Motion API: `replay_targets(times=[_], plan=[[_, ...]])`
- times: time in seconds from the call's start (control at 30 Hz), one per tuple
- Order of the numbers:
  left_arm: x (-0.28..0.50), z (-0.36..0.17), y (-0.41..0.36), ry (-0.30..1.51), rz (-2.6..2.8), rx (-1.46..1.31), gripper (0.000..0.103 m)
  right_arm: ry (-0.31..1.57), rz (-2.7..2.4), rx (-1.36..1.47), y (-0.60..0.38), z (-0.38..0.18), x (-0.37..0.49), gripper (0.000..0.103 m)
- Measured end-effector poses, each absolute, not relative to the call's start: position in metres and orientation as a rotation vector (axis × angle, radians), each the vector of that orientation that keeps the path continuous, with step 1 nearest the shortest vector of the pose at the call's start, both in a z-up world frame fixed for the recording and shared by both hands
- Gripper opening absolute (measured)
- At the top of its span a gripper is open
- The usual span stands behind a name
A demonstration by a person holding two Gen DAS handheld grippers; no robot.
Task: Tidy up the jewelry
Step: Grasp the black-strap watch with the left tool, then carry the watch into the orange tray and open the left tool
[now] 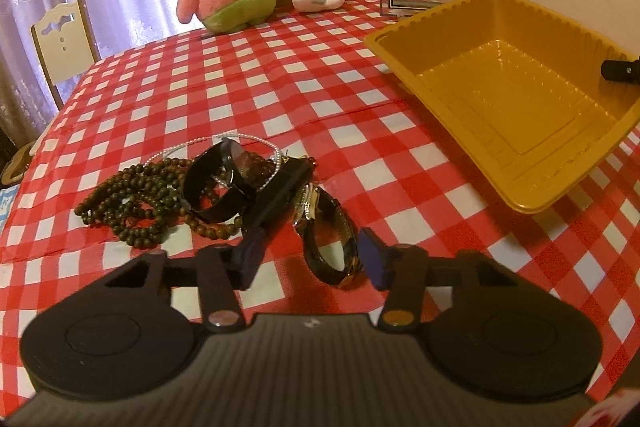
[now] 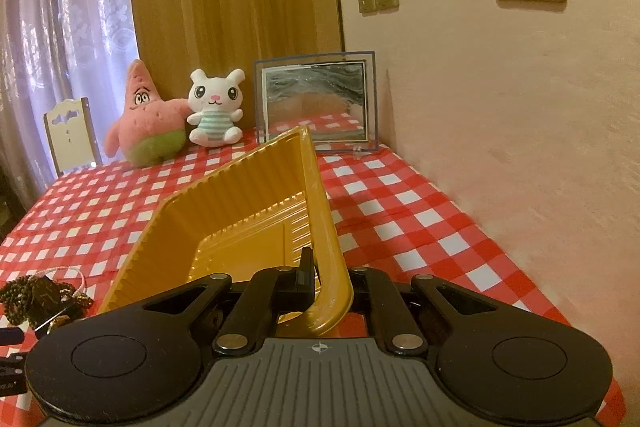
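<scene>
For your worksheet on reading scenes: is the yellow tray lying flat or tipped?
Tipped. The right tool grips the yellow tray by its rim, lifting that side off the checked tablecloth; inside it looks empty.

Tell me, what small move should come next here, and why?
Probably close the left gripper on the gold-and-black watch: it lies between the pads, which seem not to press it yet, while the right gripper holds the yellow tray tilted, ready.

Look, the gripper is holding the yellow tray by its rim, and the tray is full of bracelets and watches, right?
Not quite. The right gripper does pinch the yellow tray by its rim, but the tray is empty, as the left wrist view shows. The bead bracelets and watches lie in a pile on the checkered tablecloth.
</scene>
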State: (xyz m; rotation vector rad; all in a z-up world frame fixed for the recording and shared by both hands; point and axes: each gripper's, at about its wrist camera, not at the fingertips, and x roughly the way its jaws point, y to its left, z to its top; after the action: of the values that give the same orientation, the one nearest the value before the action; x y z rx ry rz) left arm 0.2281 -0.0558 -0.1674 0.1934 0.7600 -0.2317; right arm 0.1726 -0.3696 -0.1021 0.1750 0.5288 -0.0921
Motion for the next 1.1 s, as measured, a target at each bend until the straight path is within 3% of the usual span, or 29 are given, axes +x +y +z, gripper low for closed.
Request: replay_targets(times=[0.07, 0.33, 0.63, 1.1], plan=[[0.231, -0.168, -0.055, 0.769, -0.227, 0.182, 0.034, 0.532, -0.092, 0.173, -0.369, -0.101, 0.173, 0.006], [0.251, -0.174, -0.052, 0.837, -0.196, 0.109, 0.014, 0.538, -0.086, 0.162, -0.368, -0.1, 0.172, 0.006], [0.258, -0.181, -0.05, 0.878, -0.182, 0.074, 0.007, 0.539, -0.087, 0.163, -0.368, -0.1, 0.173, 0.006], [0.261, -0.166, -0.029, 0.942, -0.195, -0.118, 0.005, 0.543, -0.08, 0.162, -0.368, -0.101, 0.175, 0.006]])
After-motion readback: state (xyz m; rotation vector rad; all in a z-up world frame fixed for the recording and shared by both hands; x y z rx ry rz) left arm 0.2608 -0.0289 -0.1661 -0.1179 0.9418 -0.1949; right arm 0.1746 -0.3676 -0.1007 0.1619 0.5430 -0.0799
